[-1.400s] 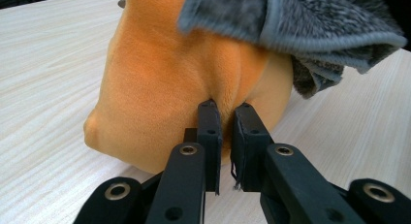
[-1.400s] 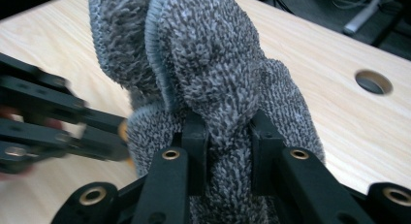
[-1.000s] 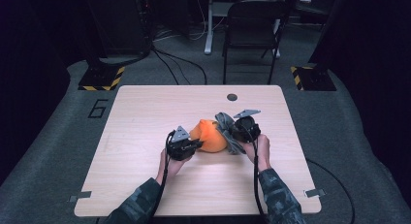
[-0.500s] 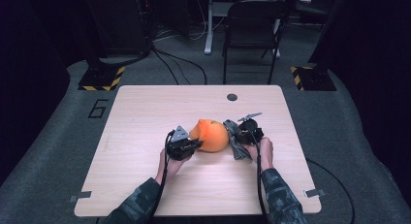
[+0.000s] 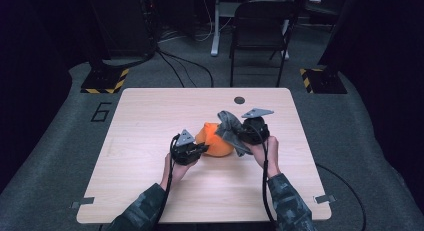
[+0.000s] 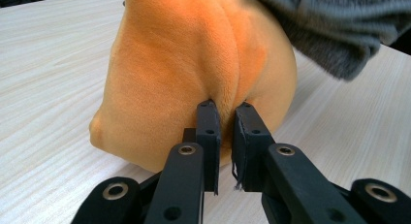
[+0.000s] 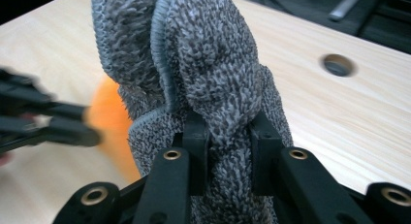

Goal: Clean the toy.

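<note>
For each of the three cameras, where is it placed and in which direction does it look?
High view: sits above the person's side, looks forward and down on the table; both forearms, the left gripper and the right gripper show.
Left gripper view: rides on the left gripper, looks along its jaws, pinched on the orange plush.
Right gripper view: rides on the right gripper, looks along its jaws, clamped on the grey cloth.
Shared: both gripper views show the plush, the cloth and the table.

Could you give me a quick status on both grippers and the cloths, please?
Left gripper shut on orange cloth. Right gripper shut on grey cloth, held above the orange one. Nothing in the way.
</note>
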`<move>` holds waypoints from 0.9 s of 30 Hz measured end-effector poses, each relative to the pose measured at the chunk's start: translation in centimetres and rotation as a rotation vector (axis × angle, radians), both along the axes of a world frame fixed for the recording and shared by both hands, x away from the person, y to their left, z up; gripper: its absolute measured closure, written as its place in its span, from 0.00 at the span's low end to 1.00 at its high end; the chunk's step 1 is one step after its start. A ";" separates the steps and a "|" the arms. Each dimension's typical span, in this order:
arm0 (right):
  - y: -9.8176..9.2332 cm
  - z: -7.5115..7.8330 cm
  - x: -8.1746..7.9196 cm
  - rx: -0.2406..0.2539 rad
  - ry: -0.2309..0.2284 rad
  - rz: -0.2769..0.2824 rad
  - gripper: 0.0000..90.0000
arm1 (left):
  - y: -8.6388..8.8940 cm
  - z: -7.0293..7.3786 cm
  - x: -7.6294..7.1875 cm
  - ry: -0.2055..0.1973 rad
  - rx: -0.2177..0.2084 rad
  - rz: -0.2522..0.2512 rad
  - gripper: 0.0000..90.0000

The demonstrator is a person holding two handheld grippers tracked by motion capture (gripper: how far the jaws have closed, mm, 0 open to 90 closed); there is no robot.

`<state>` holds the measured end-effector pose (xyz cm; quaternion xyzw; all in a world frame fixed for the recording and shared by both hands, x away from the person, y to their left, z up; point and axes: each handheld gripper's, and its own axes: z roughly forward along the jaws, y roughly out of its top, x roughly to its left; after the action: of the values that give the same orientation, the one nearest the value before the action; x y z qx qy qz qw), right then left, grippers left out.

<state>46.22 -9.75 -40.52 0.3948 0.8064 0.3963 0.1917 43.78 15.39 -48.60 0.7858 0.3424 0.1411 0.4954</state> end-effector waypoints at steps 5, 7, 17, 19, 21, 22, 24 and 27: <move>1.8 -1.5 0.0 -0.068 0.013 0.009 0.82 | 0.0 -0.1 0.0 -0.002 -0.005 0.006 0.90; 1.9 -1.9 0.1 -0.074 0.004 0.003 0.82 | 0.0 0.0 0.0 -0.005 0.000 0.002 0.87; 2.2 -2.3 0.5 -0.054 -0.006 -0.012 0.83 | -0.5 0.2 -0.7 -0.087 0.142 0.031 0.55; 2.2 -2.3 0.6 -0.064 -0.016 0.005 0.83 | -0.6 0.1 -0.7 -0.093 0.156 0.035 0.52; 2.6 -2.2 0.7 -0.054 -0.012 -0.004 0.83 | -1.0 -0.2 -0.8 -0.114 0.190 0.046 0.50; 2.7 -2.2 0.7 -0.049 -0.015 -0.006 0.83 | -1.0 -0.2 -0.8 -0.114 0.190 0.046 0.50; 2.6 -2.2 0.8 -0.057 -0.022 0.007 0.83 | -1.2 -0.4 -0.9 -0.128 0.212 0.051 0.50; 2.8 -2.3 0.8 -0.048 -0.021 -0.005 0.83 | -1.5 -0.6 -0.9 -0.143 0.224 0.075 0.56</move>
<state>47.06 -6.91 -42.79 0.3880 0.8125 0.3806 0.2107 42.91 13.93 -49.25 0.8107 0.3175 0.2525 0.4221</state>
